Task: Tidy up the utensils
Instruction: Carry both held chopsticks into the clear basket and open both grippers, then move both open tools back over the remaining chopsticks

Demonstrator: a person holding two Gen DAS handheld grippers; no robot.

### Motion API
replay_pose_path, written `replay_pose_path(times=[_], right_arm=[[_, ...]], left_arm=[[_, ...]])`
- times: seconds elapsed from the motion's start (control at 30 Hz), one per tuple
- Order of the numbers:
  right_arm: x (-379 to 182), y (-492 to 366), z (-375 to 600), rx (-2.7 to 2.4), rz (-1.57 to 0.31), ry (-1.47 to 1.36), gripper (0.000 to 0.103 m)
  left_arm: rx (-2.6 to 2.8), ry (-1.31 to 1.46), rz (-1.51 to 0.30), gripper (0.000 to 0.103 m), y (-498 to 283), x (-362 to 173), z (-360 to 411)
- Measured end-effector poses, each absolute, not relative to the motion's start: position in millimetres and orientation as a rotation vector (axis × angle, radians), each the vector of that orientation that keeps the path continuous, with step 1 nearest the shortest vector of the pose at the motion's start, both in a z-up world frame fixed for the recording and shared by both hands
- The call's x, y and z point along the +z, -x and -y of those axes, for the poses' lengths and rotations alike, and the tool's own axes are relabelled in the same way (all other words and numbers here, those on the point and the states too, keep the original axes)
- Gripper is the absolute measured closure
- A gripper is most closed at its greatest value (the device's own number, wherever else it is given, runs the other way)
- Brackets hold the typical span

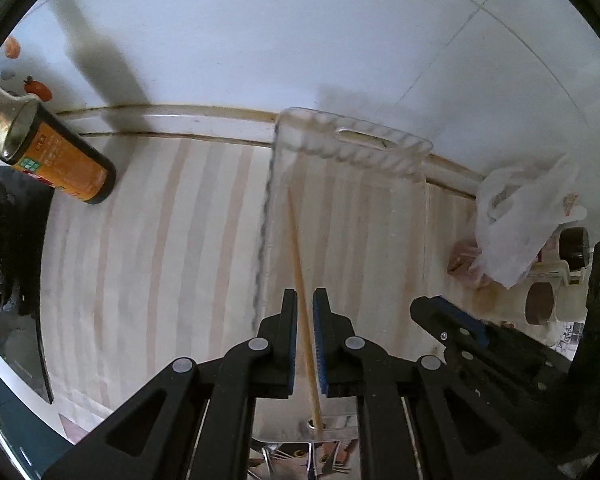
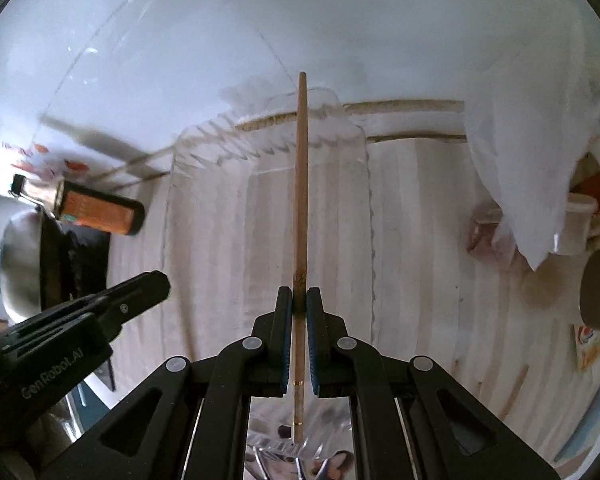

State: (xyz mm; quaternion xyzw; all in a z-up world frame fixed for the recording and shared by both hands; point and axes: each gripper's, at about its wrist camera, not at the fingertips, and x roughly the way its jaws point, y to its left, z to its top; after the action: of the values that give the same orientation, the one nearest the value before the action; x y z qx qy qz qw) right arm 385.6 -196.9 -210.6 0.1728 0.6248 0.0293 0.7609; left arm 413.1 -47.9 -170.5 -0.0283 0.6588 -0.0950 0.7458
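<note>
My left gripper (image 1: 305, 294) is shut on a thin wooden chopstick (image 1: 298, 256), which slants up and away over a clear plastic tray (image 1: 356, 148) lying on the striped counter. My right gripper (image 2: 299, 292) is shut on a second wooden chopstick (image 2: 301, 184) that points straight ahead over the same clear tray (image 2: 204, 140). The right gripper shows at the lower right of the left wrist view (image 1: 448, 312). The left gripper shows at the lower left of the right wrist view (image 2: 132, 292). Metal utensils (image 2: 296, 460) lie below the fingers, partly hidden.
An orange-labelled bottle (image 1: 60, 156) lies on its side at the left. A white plastic bag (image 1: 520, 216) and tape rolls (image 1: 540, 302) crowd the right. A dark stove (image 1: 8, 240) and a metal pot (image 2: 20, 260) are at the left. White tiled wall behind.
</note>
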Motion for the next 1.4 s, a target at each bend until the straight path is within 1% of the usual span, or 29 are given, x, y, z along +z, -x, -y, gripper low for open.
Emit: replay_pose_path(times=[0.03, 0.07, 0.1, 0.13, 0.17, 0.2, 0.23, 0.27, 0.3, 0.33, 0.4, 0.5, 0.57, 0.67, 0.9, 1.07, 1.1, 1.13, 1.17, 1.23, 1.3, 1.33, 1.37, 1.4], right_arm=[[-210.6, -385.6, 196.9, 0.064, -1.36, -0.376, 0.078], [-212.6, -386.3, 197.9, 0.055, -1.356, -0.376, 0.06], [-212.0, -383.9, 200.3, 0.048, -1.352, -0.374, 0.054], [-209.9, -380.5, 202.2, 0.041, -1.344, -0.369, 0.054], [-208.1, -377.4, 205.5, 0.03, -1.337, -0.362, 0.054], [-204.4, -372.4, 208.5, 0.021, -1.328, -0.357, 0.054], [-200.9, -366.8, 212.5, 0.016, -1.32, -0.355, 0.054], [-197.1, -359.8, 216.3, 0.002, -1.311, -0.346, 0.053], [-193.9, -355.5, 219.1, -0.01, -1.3, -0.34, 0.049], [-189.6, -349.7, 223.2, -0.024, -1.283, -0.34, 0.048], [-180.6, -331.6, 233.7, -0.066, -1.243, -0.335, 0.038], [-172.2, -306.6, 247.3, -0.114, -1.181, -0.34, 0.03], [-167.7, -290.7, 257.0, -0.149, -1.15, -0.331, 0.027], [-165.2, -265.7, 274.0, -0.202, -1.134, -0.336, 0.027], [-173.4, -221.3, 305.1, -0.274, -1.165, -0.347, 0.027], [-204.6, -173.7, 337.8, -0.325, -1.226, -0.417, 0.028], [-212.2, -165.6, 341.8, -0.33, -1.242, -0.432, 0.031], [-220.3, -157.3, 345.8, -0.335, -1.26, -0.445, 0.034], [-226.7, -150.2, 348.2, -0.338, -1.273, -0.456, 0.038], [-242.1, -132.7, 356.0, -0.35, -1.304, -0.492, 0.042], [-247.6, -125.4, 359.0, -0.353, -1.313, -0.507, 0.045], [-259.4, -111.9, 365.4, -0.366, -1.336, -0.54, 0.047], [-259.4, -111.9, 365.4, -0.366, -1.336, -0.54, 0.051], [-268.0, -100.5, 370.1, -0.376, -1.352, -0.559, 0.053]], left_arm=[[-0.191, 0.039, -1.427, 0.091, -410.8, -168.3, 46.6], [-0.177, 0.023, -1.412, 0.09, -409.6, -166.6, 46.5], [-0.159, 0.007, -1.39, 0.085, -406.4, -162.9, 45.3], [-0.136, -0.012, -1.366, 0.072, -402.8, -159.8, 42.8], [-0.12, -0.021, -1.344, 0.064, -401.4, -157.1, 39.6], [-0.093, -0.039, -1.306, 0.048, -396.9, -152.1, 37.3], [-0.076, -0.047, -1.279, 0.035, -394.6, -149.4, 35.5], [-0.056, -0.058, -1.239, 0.03, -389.9, -144.3, 33.7], [-0.041, -0.068, -1.212, 0.022, -387.1, -141.7, 32.9], [-0.026, -0.073, -1.179, 0.012, -382.9, -137.5, 31.3], [-0.021, -0.064, -1.132, 0.0, -375.0, -131.5, 29.6], [-0.019, -0.07, -1.104, 0.0, -364.3, -125.8, 35.6], [-0.023, -0.083, -1.089, 0.0, -357.5, -123.8, 42.1], [-0.03, -0.091, -1.077, 0.0, -343.1, -125.2, 51.9], [-0.084, -0.129, -1.107, 0.0, -298.1, -141.7, 81.5], [-0.173, -0.168, -1.155, 0.001, -254.0, -165.1, 108.8], [-0.211, -0.167, -1.177, 0.005, -245.3, -173.1, 115.1], [-0.241, -0.167, -1.202, 0.016, -238.7, -180.8, 120.4], [-0.27, -0.171, -1.232, 0.024, -232.4, -189.9, 126.7], [-0.351, -0.175, -1.315, 0.055, -217.9, -215.4, 143.2], [-0.415, -0.184, -1.394, 0.075, -206.4, -241.7, 160.0], [-0.43, -0.189, -1.42, 0.075, -203.5, -250.9, 165.3], [-0.447, -0.199, -1.445, 0.075, -199.8, -262.4, 171.9], [-0.462, -0.208, -1.467, 0.075, -197.6, -271.1, 177.9]])
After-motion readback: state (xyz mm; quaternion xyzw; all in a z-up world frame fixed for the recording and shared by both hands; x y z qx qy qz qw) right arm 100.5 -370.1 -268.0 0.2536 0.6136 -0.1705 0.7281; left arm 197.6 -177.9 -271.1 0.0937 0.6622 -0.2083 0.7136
